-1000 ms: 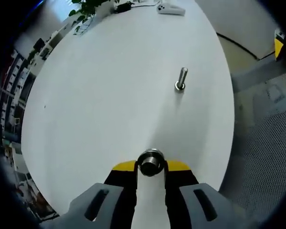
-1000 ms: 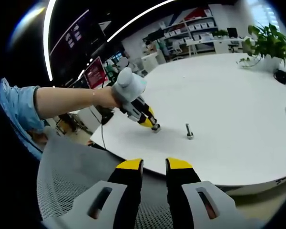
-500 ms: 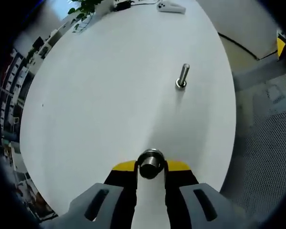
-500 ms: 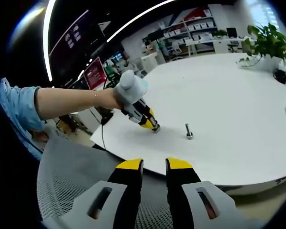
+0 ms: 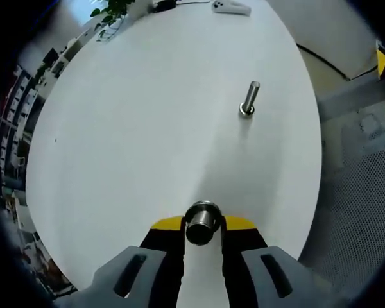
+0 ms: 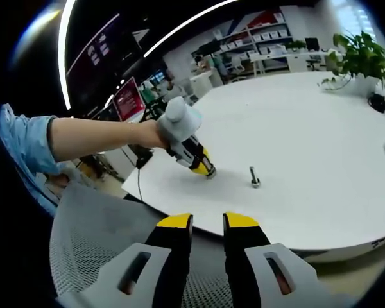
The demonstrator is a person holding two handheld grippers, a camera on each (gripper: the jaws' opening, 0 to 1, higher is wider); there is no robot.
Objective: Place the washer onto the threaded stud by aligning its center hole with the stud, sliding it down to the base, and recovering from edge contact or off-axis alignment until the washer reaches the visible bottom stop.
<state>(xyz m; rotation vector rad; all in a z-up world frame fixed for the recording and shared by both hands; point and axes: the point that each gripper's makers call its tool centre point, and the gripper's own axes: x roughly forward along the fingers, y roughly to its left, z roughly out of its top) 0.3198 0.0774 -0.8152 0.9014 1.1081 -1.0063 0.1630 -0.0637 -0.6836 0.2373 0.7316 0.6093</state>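
Your left gripper holds the washer tight above the table edge; the threaded stud stands well apart. Your right gripper is narrow, holding nothing.

The stud's threads are too small to tell.

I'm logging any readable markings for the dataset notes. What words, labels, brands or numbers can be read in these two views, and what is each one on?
No text can be read in either view.
Red sign behind the table: light marks, too blurred to read.
Dark wall panel at upper left: faint light marks, too small to read.
Washer, stud, white table and both grippers: no markings visible.
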